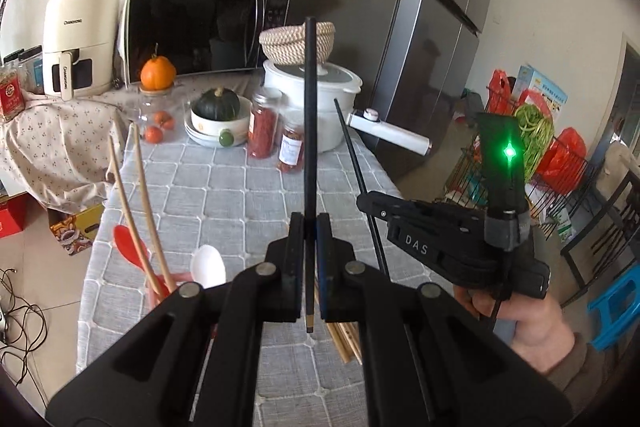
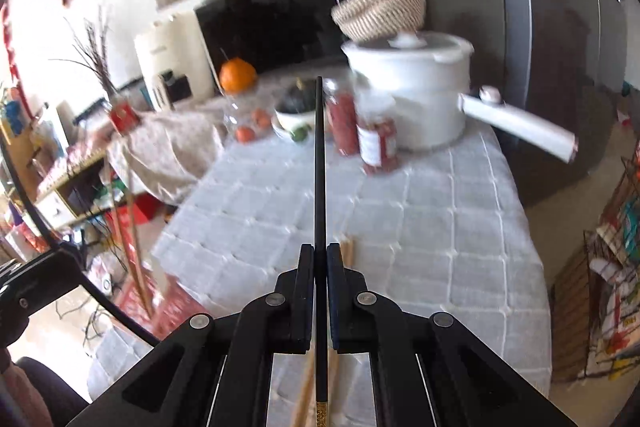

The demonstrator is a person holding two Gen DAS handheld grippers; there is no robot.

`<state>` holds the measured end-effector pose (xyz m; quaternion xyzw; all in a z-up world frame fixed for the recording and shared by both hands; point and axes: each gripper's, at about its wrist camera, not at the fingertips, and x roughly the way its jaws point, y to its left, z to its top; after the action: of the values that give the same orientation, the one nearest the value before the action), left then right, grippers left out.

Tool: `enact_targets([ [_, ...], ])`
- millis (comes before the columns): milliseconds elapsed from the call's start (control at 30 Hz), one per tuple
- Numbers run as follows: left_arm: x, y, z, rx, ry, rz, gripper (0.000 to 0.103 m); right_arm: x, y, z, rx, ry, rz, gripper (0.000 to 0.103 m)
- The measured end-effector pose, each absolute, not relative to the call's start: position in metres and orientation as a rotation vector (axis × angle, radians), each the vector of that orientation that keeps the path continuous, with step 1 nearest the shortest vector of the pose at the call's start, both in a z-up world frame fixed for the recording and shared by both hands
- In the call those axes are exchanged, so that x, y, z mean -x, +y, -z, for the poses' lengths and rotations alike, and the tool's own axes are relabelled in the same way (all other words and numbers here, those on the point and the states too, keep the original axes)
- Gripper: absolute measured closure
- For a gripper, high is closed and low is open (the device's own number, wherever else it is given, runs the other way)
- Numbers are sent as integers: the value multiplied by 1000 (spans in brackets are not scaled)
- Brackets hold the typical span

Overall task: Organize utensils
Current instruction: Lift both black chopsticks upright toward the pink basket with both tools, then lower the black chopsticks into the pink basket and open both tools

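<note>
Each hand-held gripper [image 1: 310, 227] [image 2: 320, 255] is clamped on one black chopstick [image 1: 309, 115] [image 2: 319, 163], up over the worktop [image 1: 240, 195] middle. A thin stick could slip out and fall.

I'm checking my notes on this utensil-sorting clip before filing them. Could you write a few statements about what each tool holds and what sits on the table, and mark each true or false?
1. The left tool is shut on a black chopstick. True.
2. The right tool is open and empty. False: it is shut on a second black chopstick.
3. A woven basket rests on top of the white pot. True.
4. The dark green squash lies bare on the tablecloth. False: it sits in a white bowl.
5. The red spoon and white spoon hang on the wall. False: they lie near the table's front edge.
</note>
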<state>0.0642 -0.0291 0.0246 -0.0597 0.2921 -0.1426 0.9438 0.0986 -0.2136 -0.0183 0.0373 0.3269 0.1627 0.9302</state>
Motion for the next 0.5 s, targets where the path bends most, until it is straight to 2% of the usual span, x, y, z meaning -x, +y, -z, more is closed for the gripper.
enact_targets([
  [300,-55,22,-58,155,551,286,97,-83,-184,-12,-262,409,-386,97],
  [500,-60,52,-63,144,541,229,97,-77,-179,-18,-324,321,-364,97],
])
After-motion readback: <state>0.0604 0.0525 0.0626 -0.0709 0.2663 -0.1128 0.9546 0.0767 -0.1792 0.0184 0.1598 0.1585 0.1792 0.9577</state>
